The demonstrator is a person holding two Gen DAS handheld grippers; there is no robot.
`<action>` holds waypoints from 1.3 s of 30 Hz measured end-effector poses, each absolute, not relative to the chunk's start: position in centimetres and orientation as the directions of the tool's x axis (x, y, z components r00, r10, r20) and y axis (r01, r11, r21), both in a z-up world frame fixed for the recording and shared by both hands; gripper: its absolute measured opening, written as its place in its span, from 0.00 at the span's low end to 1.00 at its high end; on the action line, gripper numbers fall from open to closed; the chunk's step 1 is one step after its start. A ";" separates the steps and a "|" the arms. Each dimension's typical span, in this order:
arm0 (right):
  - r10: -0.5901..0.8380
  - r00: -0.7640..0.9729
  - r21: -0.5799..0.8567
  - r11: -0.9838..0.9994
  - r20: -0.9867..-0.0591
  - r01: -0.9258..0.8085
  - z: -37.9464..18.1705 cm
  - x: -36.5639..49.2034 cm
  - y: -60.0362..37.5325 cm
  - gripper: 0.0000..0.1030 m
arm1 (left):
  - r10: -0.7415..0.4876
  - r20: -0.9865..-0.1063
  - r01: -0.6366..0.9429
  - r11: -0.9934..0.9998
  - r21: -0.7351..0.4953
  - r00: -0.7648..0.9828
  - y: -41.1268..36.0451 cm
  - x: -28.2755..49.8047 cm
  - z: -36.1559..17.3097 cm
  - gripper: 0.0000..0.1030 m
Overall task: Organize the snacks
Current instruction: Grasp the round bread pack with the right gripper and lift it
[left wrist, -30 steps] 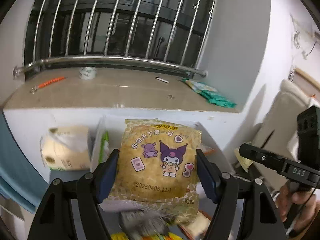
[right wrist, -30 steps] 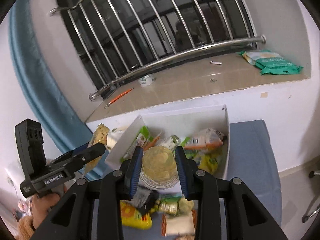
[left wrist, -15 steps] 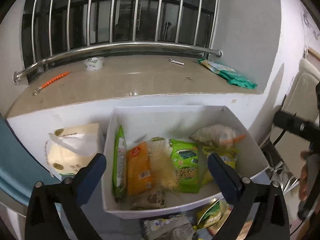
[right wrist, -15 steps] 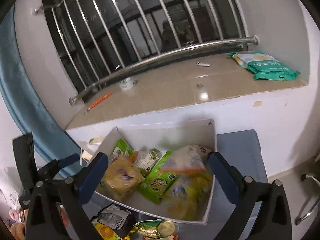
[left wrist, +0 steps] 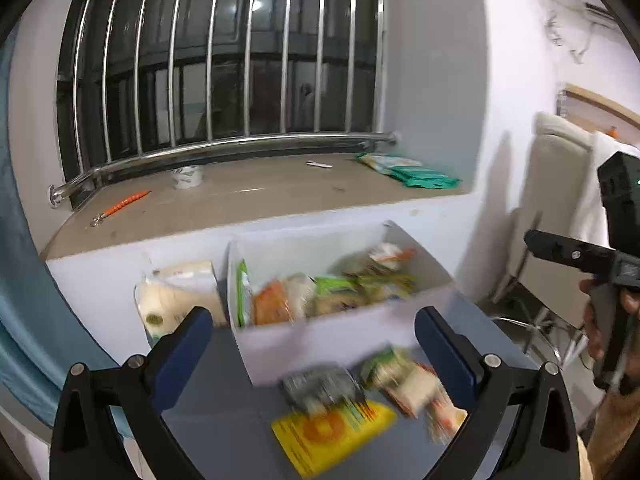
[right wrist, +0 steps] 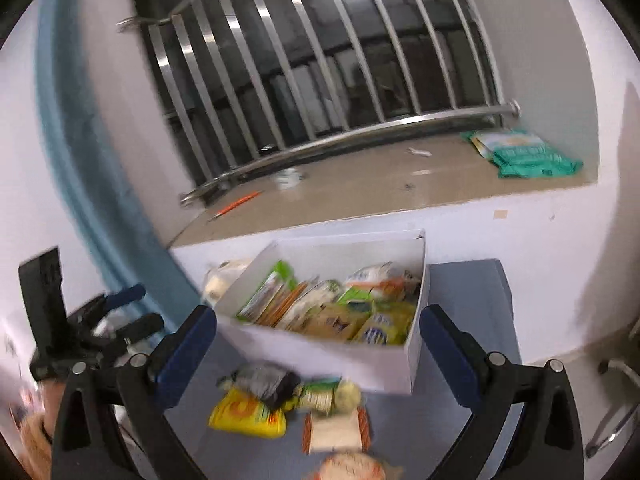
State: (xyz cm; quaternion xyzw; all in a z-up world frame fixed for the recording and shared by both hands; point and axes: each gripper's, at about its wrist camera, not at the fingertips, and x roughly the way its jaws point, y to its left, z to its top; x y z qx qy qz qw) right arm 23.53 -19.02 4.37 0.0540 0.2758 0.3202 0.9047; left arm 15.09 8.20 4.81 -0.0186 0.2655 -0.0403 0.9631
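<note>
A white box [left wrist: 332, 340] [right wrist: 320, 350] full of snack packets stands on a grey-blue table under the window ledge. In front of it lie loose snacks: a yellow packet [left wrist: 332, 436] [right wrist: 248, 414], a dark grey packet [left wrist: 320, 388] [right wrist: 264, 380], and a white packet with orange ends [right wrist: 336, 428] [left wrist: 416, 388]. My left gripper [left wrist: 314, 350] is open and empty, held back from the box above the loose snacks. My right gripper [right wrist: 320, 354] is open and empty, also in front of the box. Each gripper shows in the other's view, the right [left wrist: 568, 254] and the left [right wrist: 132, 308].
A tissue pack [left wrist: 180, 300] sits left of the box. The stone ledge [left wrist: 256, 196] holds green packets [left wrist: 420, 172] [right wrist: 528, 156], a tape roll [left wrist: 187, 176] and an orange pen [left wrist: 126, 202]. A blue curtain [right wrist: 76, 140] hangs left. A chair [left wrist: 552, 200] stands right.
Both grippers let go of their snacks into the box, opened wide and pulled back from the box, so the loose snacks in front of it now show.
</note>
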 end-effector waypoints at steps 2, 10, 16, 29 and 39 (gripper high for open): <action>0.582 0.674 0.213 0.806 -0.454 -0.552 4.0 20.6 -19.8 1.00 | -0.086 -0.498 0.069 0.996 -0.051 0.863 7.8 12.4 4.6 1.00; 0.563 0.672 0.155 0.809 -0.481 -0.567 -0.7 12.8 -21.6 1.00 | -0.074 -0.465 0.059 0.997 -0.047 0.882 5.9 5.1 2.9 1.00; 0.483 0.671 0.118 0.850 -0.563 -0.513 -5.6 10.6 -21.6 1.00 | -0.136 -0.495 0.113 0.991 -0.075 0.858 3.7 3.3 1.3 1.00; 0.365 0.570 0.085 0.885 -0.736 -0.457 -11.9 15.3 -18.8 1.00 | -0.164 -0.567 0.118 0.986 -0.116 0.807 3.4 3.1 -1.4 1.00; 0.241 0.548 -0.021 0.903 -0.801 -0.428 -15.0 19.7 -14.4 1.00 | -0.152 -0.592 0.090 0.987 -0.134 0.792 4.7 3.1 -2.6 1.00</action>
